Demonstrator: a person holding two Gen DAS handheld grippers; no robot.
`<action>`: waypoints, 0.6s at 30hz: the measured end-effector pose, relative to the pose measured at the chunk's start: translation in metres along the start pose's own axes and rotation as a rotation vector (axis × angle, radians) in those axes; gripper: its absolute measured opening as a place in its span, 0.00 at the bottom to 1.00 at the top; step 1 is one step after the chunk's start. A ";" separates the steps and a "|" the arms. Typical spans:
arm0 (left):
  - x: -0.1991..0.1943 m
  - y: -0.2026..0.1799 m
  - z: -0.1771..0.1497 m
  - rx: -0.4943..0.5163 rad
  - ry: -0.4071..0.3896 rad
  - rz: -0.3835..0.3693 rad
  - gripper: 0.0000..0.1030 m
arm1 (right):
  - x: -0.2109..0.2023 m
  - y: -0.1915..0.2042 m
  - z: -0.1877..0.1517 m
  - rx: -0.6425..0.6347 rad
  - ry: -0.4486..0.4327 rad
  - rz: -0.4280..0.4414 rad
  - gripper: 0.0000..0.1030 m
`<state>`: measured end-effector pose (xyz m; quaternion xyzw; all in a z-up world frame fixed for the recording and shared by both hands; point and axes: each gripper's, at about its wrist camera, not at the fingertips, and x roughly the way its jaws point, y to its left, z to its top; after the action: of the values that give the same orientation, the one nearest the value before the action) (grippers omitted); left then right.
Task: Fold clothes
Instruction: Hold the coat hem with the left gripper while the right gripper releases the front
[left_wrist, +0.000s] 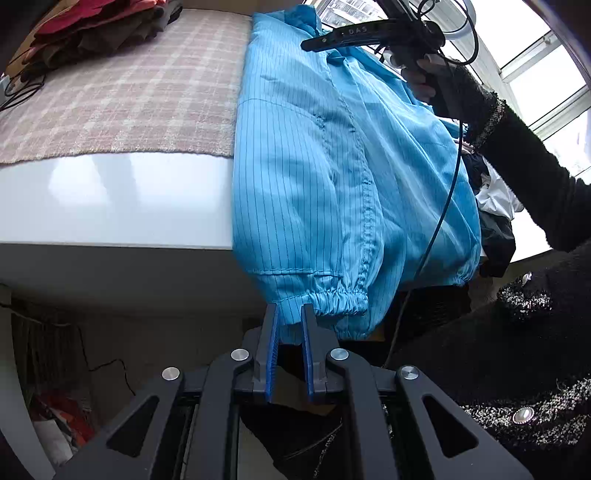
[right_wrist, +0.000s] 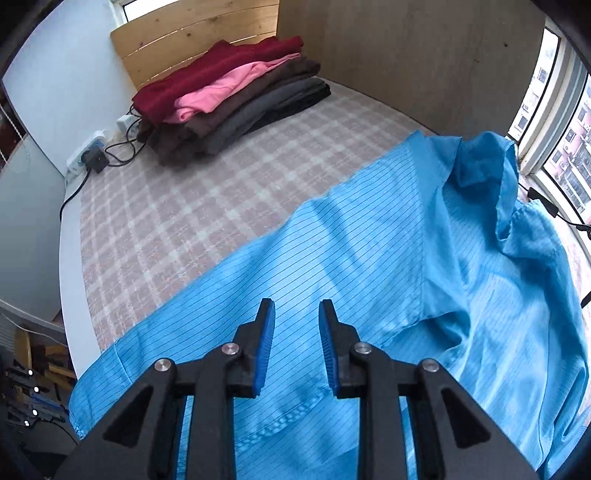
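The left tool (left_wrist: 290, 323) pinches the hem of the blue jacket (left_wrist: 314, 177) hanging over the bench (left_wrist: 110, 199) edge ahead, while the right tool (right_wrist: 297, 314) hovers wide above its back.

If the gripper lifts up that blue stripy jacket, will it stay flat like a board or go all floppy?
Probably floppy: the blue jacket already sags over the table edge and bunches into soft folds. It looks thin, so likely light. The fabric has a slight sheen, so it may slide; the left gripper pinches only its gathered hem, while the right gripper hovers open.
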<state>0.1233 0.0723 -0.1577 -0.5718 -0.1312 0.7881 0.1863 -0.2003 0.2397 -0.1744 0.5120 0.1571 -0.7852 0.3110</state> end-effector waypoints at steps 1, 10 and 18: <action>0.000 -0.004 0.005 0.023 -0.006 -0.004 0.09 | 0.009 0.007 -0.006 -0.005 0.021 -0.006 0.24; 0.000 -0.040 0.019 0.263 0.023 -0.081 0.16 | -0.095 -0.040 -0.090 0.356 -0.103 -0.052 0.24; 0.000 -0.098 0.032 0.420 0.014 -0.149 0.16 | -0.289 -0.145 -0.227 0.711 -0.236 -0.385 0.28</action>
<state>0.1065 0.1609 -0.1067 -0.5145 -0.0045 0.7783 0.3598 -0.0523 0.5722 -0.0213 0.4552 -0.0679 -0.8875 -0.0214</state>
